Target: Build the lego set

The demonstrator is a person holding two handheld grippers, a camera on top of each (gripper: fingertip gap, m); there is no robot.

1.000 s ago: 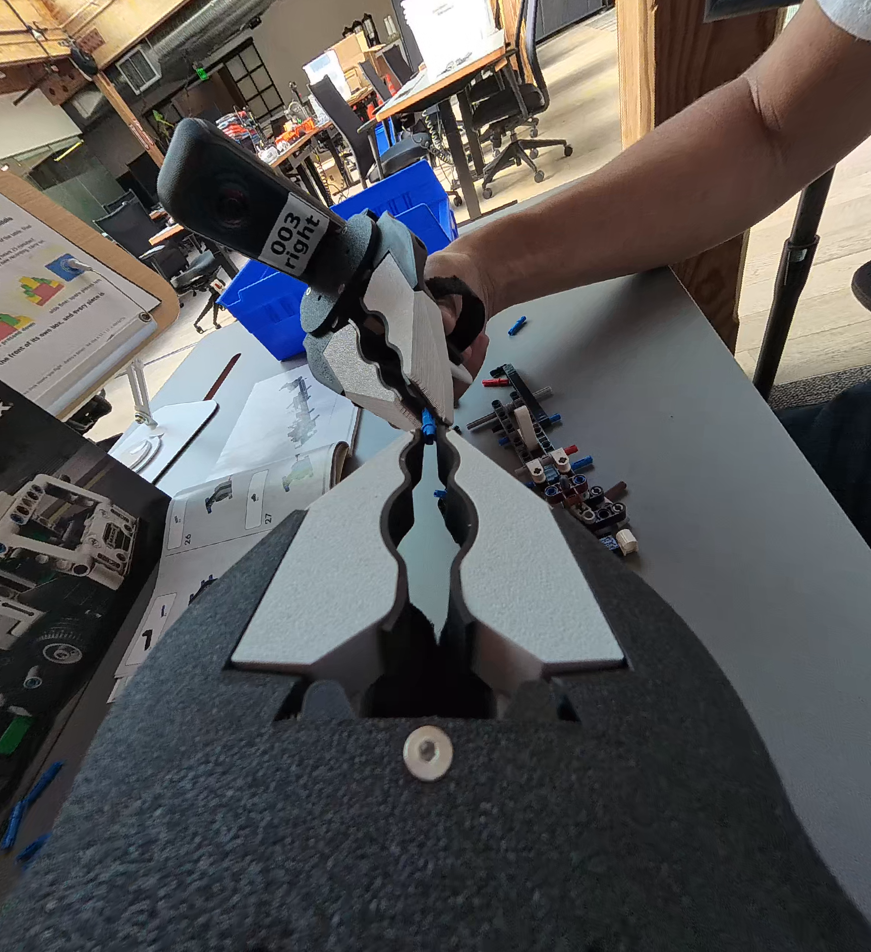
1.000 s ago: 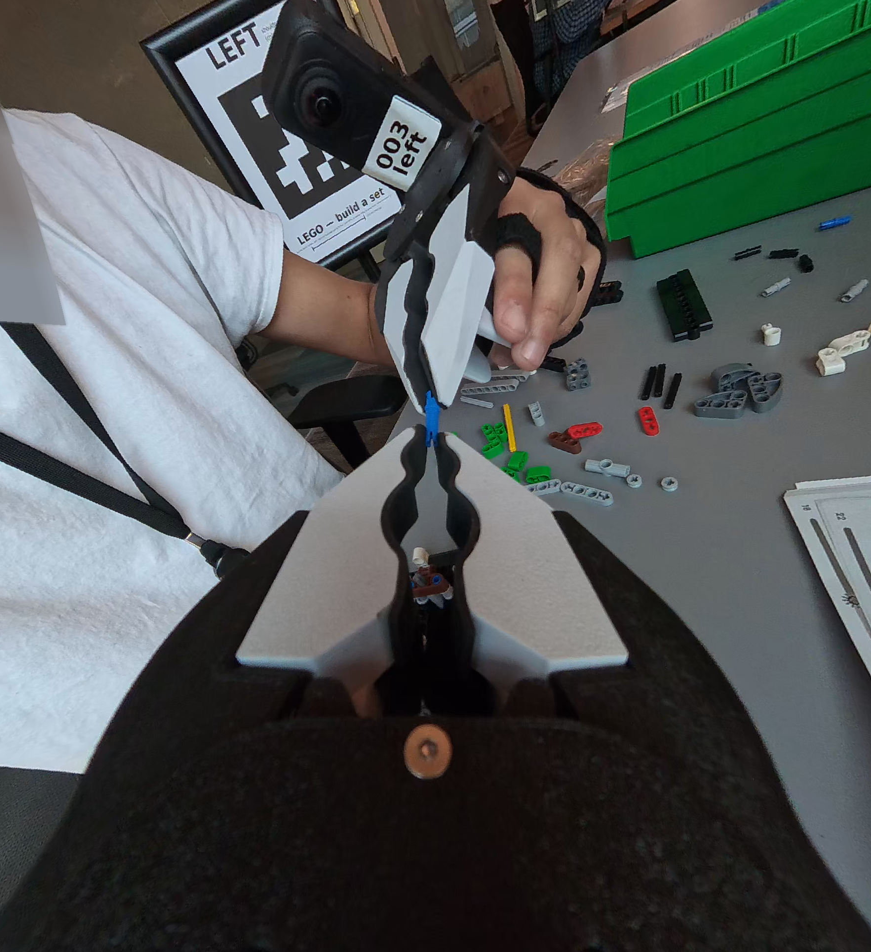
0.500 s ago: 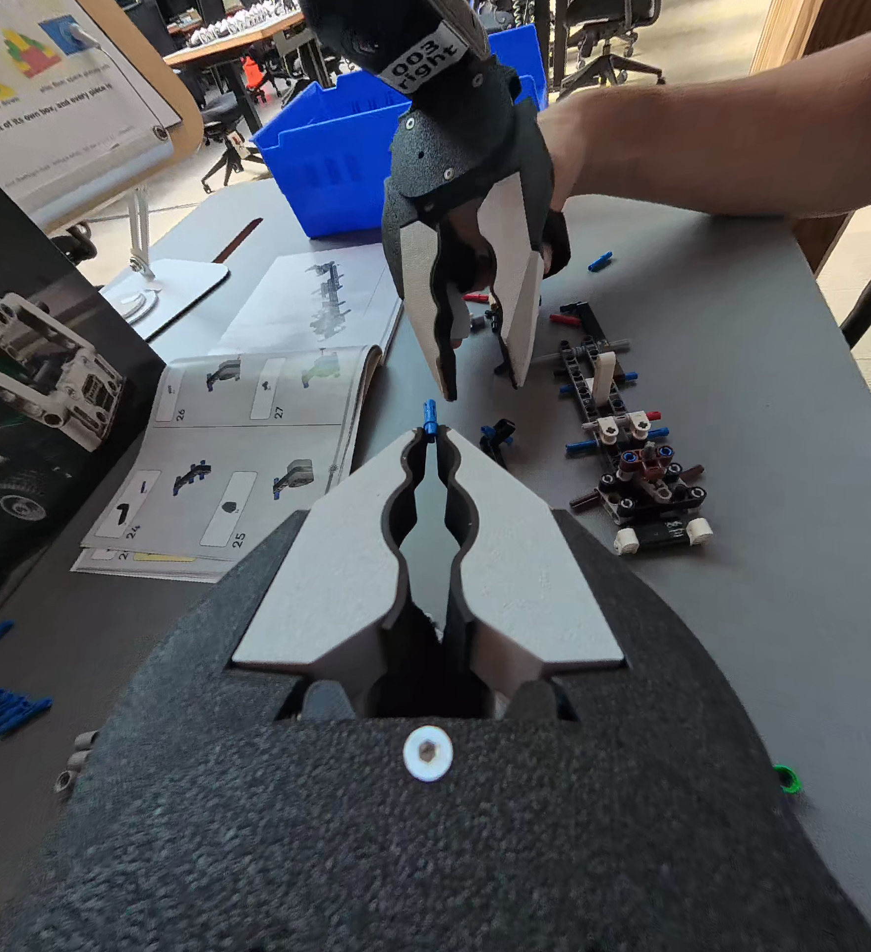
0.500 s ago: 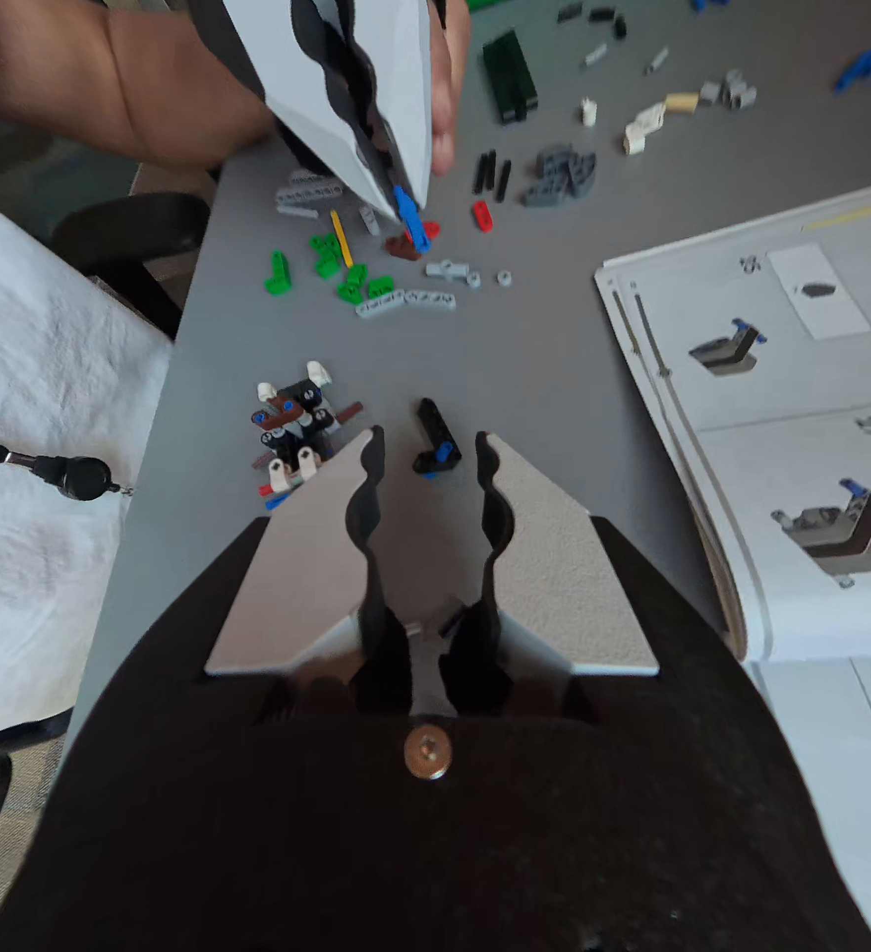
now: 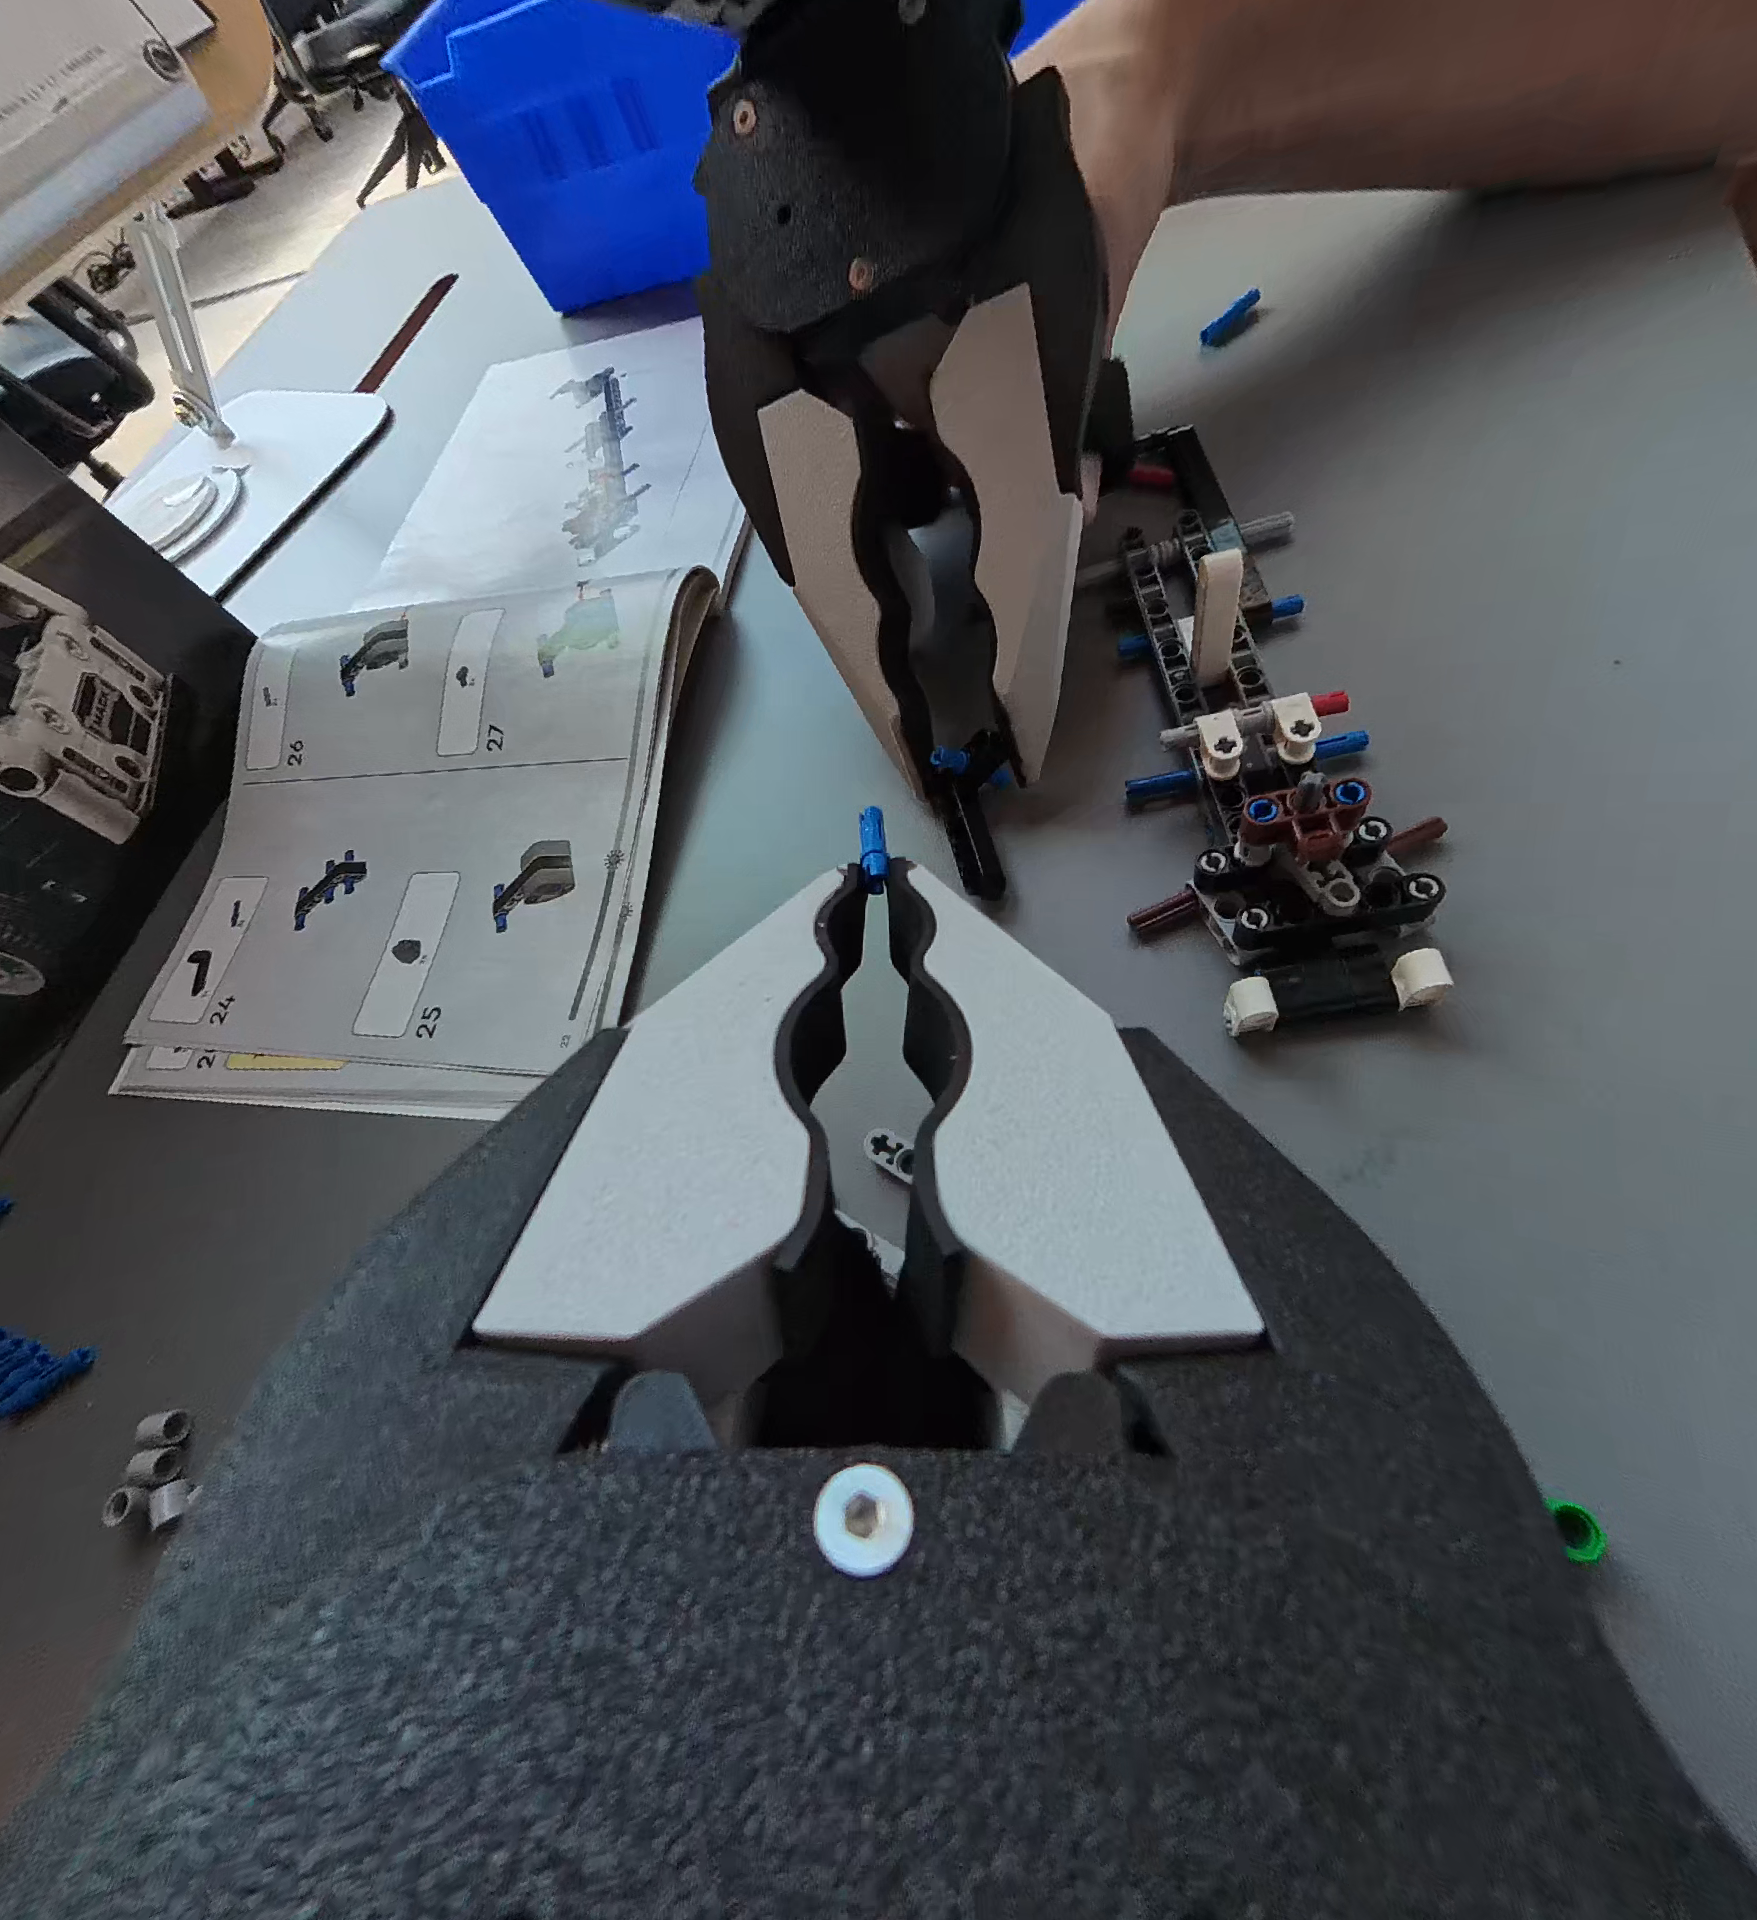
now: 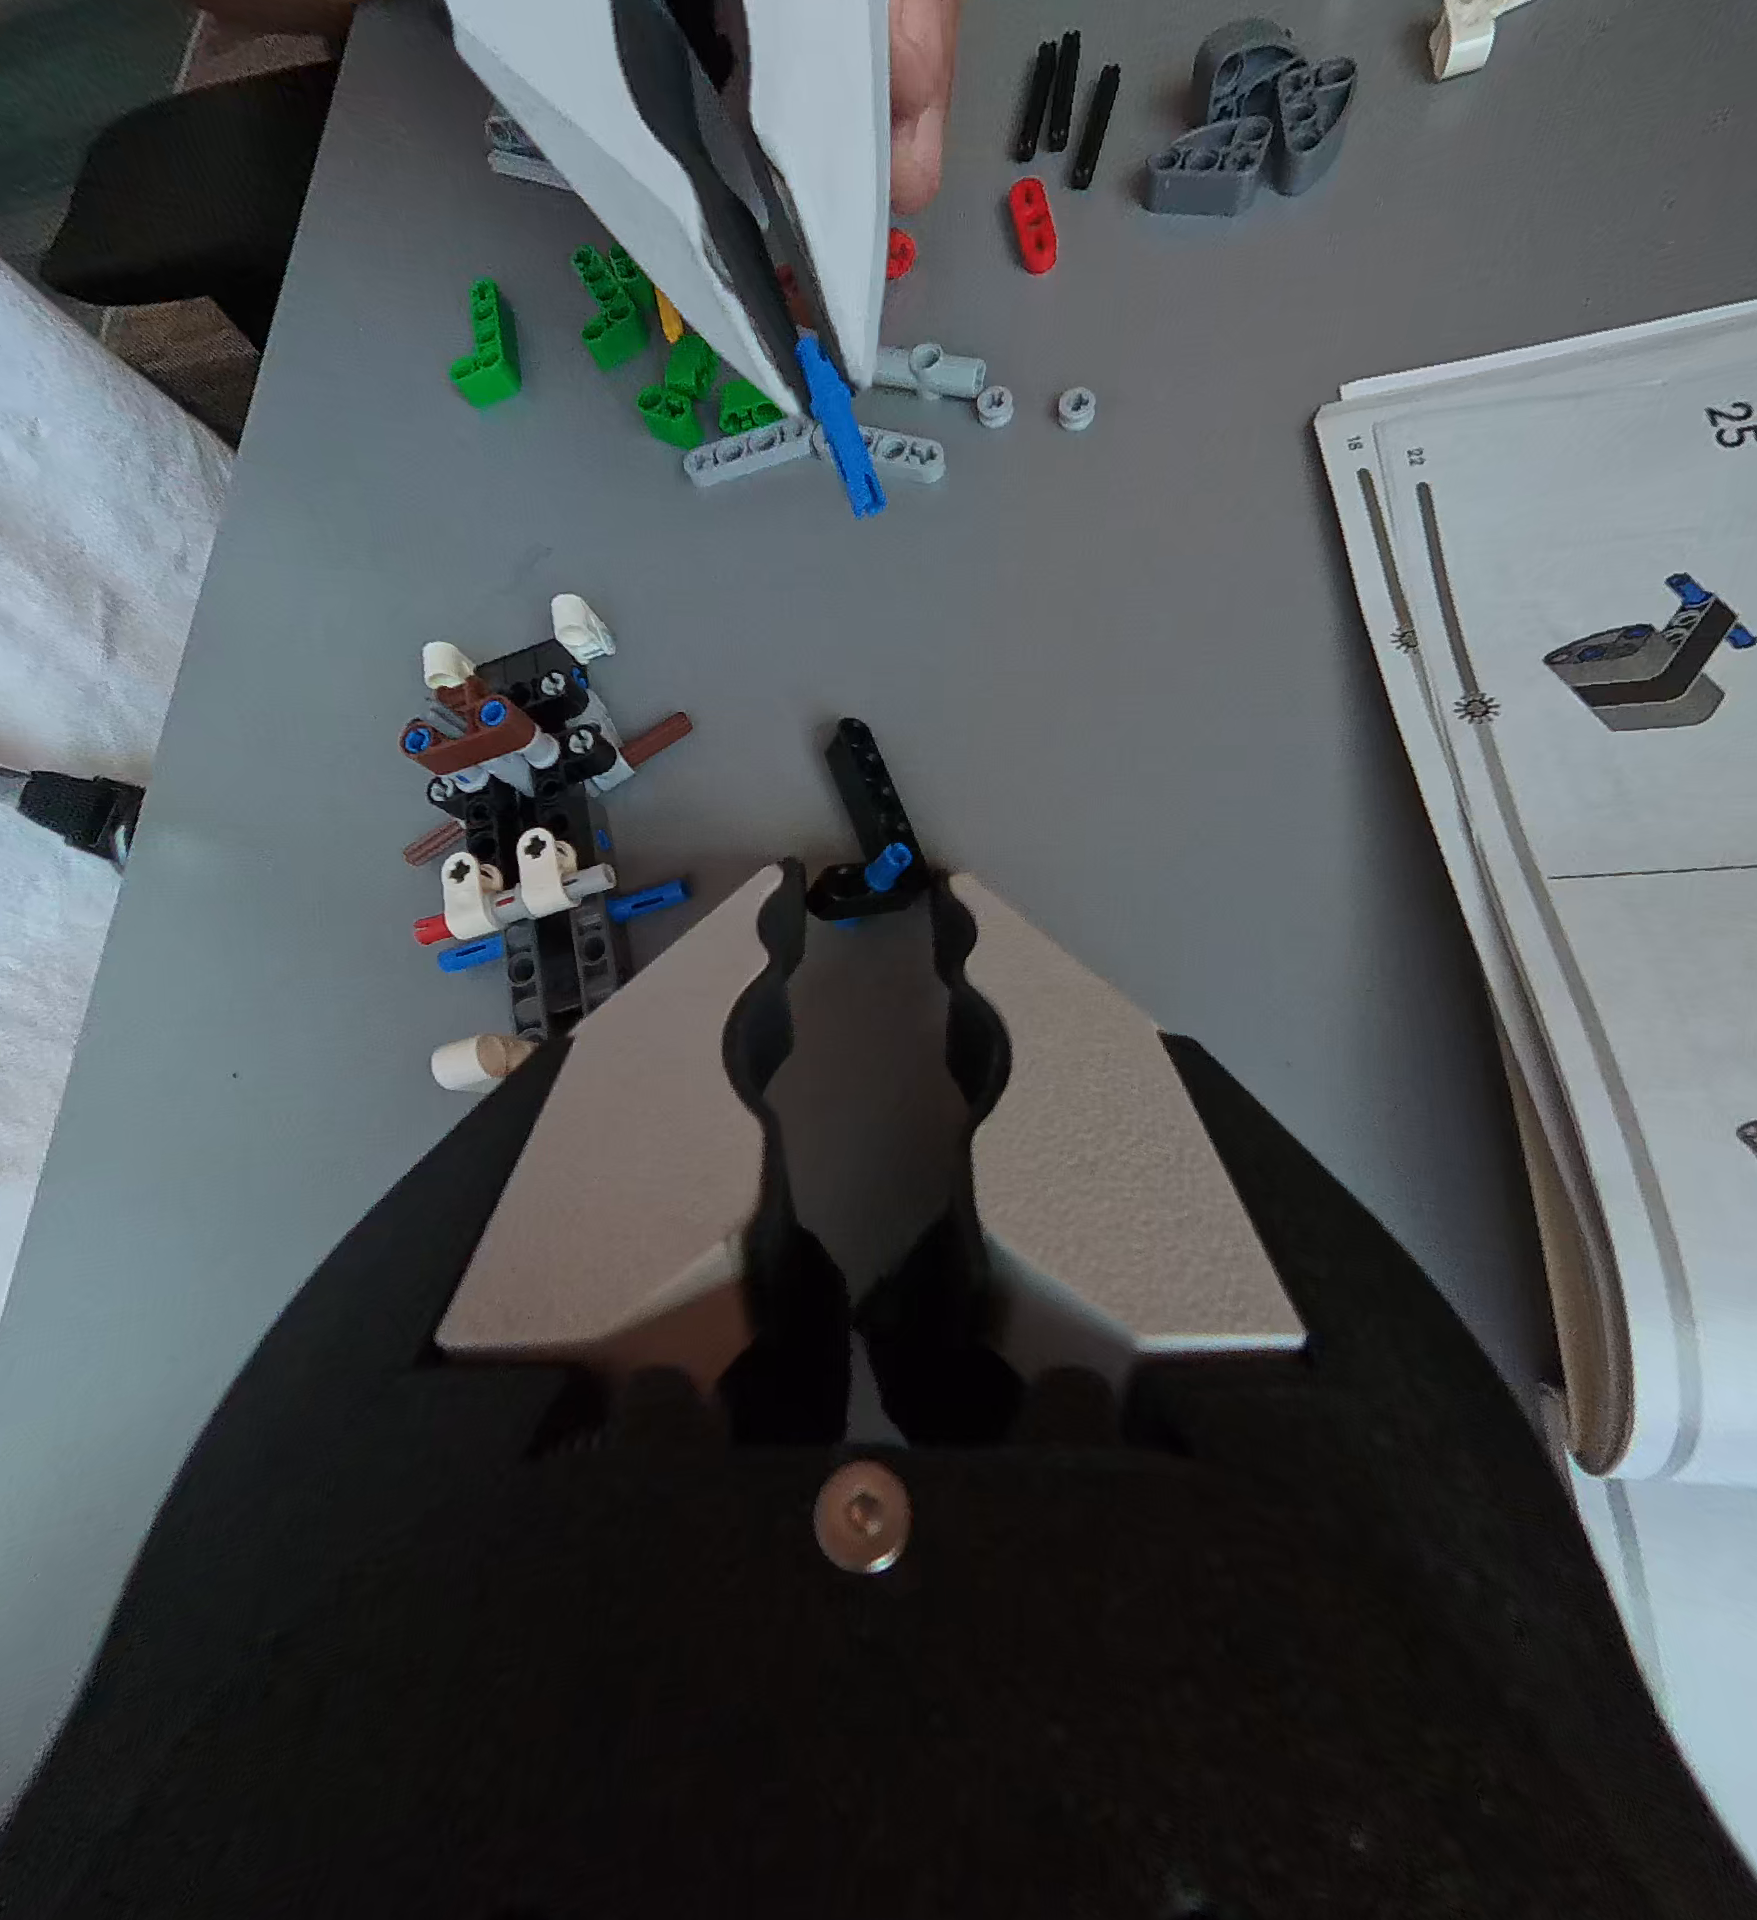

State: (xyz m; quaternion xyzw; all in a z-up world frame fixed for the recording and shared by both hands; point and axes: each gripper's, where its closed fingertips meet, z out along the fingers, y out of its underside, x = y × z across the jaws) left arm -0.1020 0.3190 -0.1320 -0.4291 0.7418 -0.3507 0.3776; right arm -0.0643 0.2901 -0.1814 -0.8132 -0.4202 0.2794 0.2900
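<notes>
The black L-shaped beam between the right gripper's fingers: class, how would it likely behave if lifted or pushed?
The black L-shaped beam looks like hard plastic, so probably stiff and light. It lies flat on the table, so it would likely slide, not roll. Its blue peg could snag.

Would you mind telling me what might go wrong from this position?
1. The left gripper pinches the blue pin only at its fingertips, with most of it sticking out; a knock could twist or drop it.
2. The right gripper straddles the short arm of the black L-shaped beam lying on the table; closing there may pivot it or push it away rather than grip it.
</notes>
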